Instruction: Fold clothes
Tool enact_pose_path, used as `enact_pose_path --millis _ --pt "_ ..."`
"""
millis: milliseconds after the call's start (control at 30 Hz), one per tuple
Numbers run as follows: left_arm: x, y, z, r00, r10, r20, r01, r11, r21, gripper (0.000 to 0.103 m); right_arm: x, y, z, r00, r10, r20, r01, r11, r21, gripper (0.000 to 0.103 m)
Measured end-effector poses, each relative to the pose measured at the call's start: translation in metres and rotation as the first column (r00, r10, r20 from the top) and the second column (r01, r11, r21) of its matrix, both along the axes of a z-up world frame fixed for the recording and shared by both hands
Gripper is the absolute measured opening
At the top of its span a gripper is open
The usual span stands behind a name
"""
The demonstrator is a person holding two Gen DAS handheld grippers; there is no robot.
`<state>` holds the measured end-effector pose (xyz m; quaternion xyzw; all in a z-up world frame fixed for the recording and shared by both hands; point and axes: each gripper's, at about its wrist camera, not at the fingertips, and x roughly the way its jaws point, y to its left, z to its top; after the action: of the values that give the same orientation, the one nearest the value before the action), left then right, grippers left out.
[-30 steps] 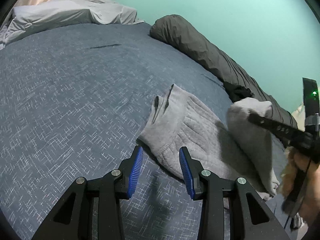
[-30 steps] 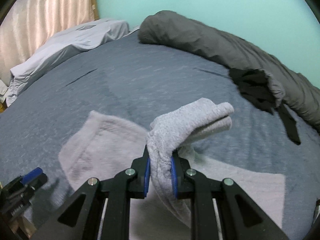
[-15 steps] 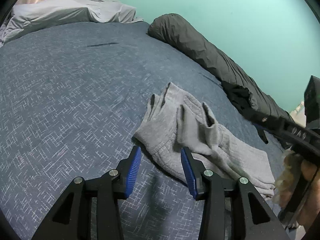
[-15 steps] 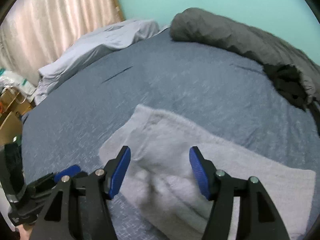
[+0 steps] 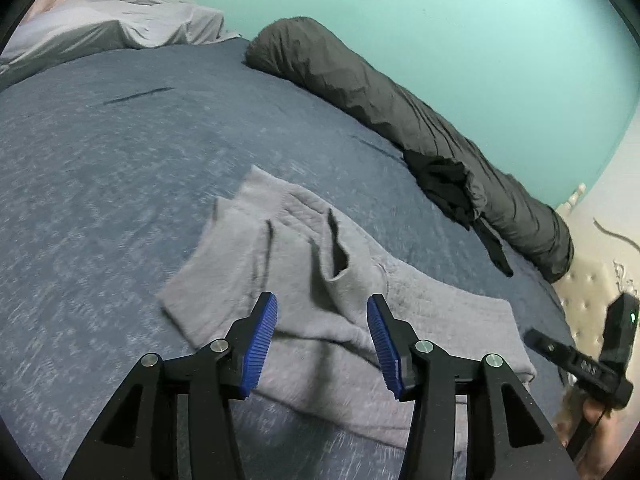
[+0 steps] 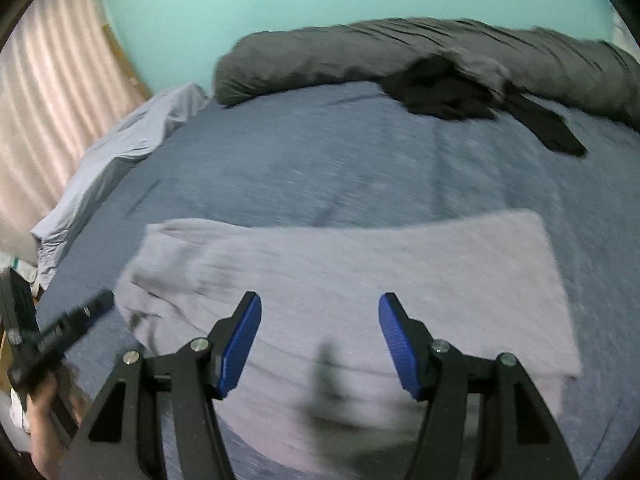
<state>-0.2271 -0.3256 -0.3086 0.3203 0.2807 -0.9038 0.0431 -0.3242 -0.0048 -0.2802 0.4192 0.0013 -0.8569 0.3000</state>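
Observation:
A grey fleece garment [image 5: 320, 280] lies folded over on the blue bedspread [image 5: 100, 184], with raised creases at its left end. My left gripper [image 5: 322, 330] hovers above the garment's near edge; its jaws are opening and nothing is between the blue pads. In the right wrist view the same garment [image 6: 380, 272] spreads out flat and blurred. My right gripper [image 6: 320, 340] stands open over it, holding nothing. Each gripper shows at the edge of the other's view, held in a hand.
A long dark grey rolled duvet [image 5: 420, 120] lies along the teal wall, with a black garment [image 5: 448, 188] against it. Pale grey pillows [image 5: 108, 28] sit at the head of the bed. A pink curtain [image 6: 48, 112] hangs at the left.
My right gripper let go of the lifted garment end, which dropped onto the rest, and has swung right. My left gripper widened and moved in over the garment.

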Motion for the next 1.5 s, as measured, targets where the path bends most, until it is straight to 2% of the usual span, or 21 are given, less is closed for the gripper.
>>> enact_pose_path --millis 167,233,267,300,333,367,567,800,900,967,1067,1200,1267,1400,1500 --pt "-0.019 0.005 -0.008 1.000 -0.019 0.004 0.018 0.999 0.050 0.049 -0.008 0.043 -0.007 0.998 -0.065 0.020 0.065 0.998 0.016 0.062" --pt "-0.025 0.010 -0.007 0.999 -0.035 0.007 0.035 0.999 0.028 0.031 -0.012 0.054 -0.008 0.997 -0.077 0.021 0.076 0.997 0.022 0.062" --pt "-0.027 0.013 -0.007 0.999 -0.044 0.009 0.044 0.999 0.013 0.019 -0.013 0.059 -0.009 0.997 -0.080 0.020 0.080 0.997 0.024 0.062" --pt "-0.029 0.015 -0.006 0.998 -0.054 0.012 0.054 0.999 -0.006 0.015 -0.013 0.064 -0.010 0.996 -0.083 0.018 0.083 0.996 0.026 0.062" --pt "-0.028 0.017 -0.005 0.998 -0.062 0.010 0.062 0.998 -0.018 0.005 -0.014 0.069 -0.010 0.996 -0.086 0.017 0.086 0.996 0.027 0.062" --pt "-0.027 0.017 -0.004 0.998 -0.069 0.006 0.069 0.997 -0.027 0.005 -0.014 0.074 -0.011 0.996 -0.089 0.016 0.089 0.996 0.029 0.062" --pt "0.001 -0.012 0.002 0.999 -0.014 -0.033 0.015 0.998 0.057 0.004 -0.021 0.094 -0.018 0.992 -0.127 0.024 0.127 0.992 0.026 0.062" --pt "0.003 -0.032 -0.027 0.998 0.028 0.050 -0.034 0.991 0.129 0.007 -0.035 0.116 -0.022 0.977 -0.213 0.000 0.212 0.973 0.094 0.062" --pt "0.002 -0.033 -0.030 0.998 0.030 0.059 -0.037 0.993 0.114 0.011 -0.044 0.129 -0.033 0.966 -0.255 0.042 0.249 0.962 0.111 0.063" --pt "0.004 -0.033 -0.030 0.997 0.039 0.064 -0.045 0.995 0.094 0.025 -0.049 0.139 -0.038 0.958 -0.281 0.065 0.274 0.956 0.103 0.068" --pt "0.011 -0.036 -0.033 0.995 0.056 0.077 -0.063 0.994 0.084 0.035 -0.061 0.150 -0.052 0.947 -0.290 0.137 0.284 0.957 0.063 0.073" --pt "0.018 -0.038 -0.036 0.996 0.049 0.079 -0.056 0.995 0.082 0.036 -0.078 0.157 -0.069 0.930 -0.275 0.244 0.282 0.959 0.006 0.076" --pt "0.019 -0.039 -0.036 0.992 0.090 0.083 -0.095 0.994 0.060 0.036 -0.087 0.156 -0.076 0.924 -0.246 0.291 0.268 0.963 -0.036 0.077" --pt "0.021 -0.043 -0.039 0.992 0.090 0.089 -0.095 0.994 0.054 0.036 -0.099 0.140 -0.086 0.923 -0.176 0.341 0.209 0.976 -0.063 0.077" --pt "0.019 -0.044 -0.041 0.991 0.091 0.095 -0.096 0.994 0.047 0.036 -0.100 0.124 -0.094 0.917 -0.142 0.373 0.172 0.984 -0.049 0.077"
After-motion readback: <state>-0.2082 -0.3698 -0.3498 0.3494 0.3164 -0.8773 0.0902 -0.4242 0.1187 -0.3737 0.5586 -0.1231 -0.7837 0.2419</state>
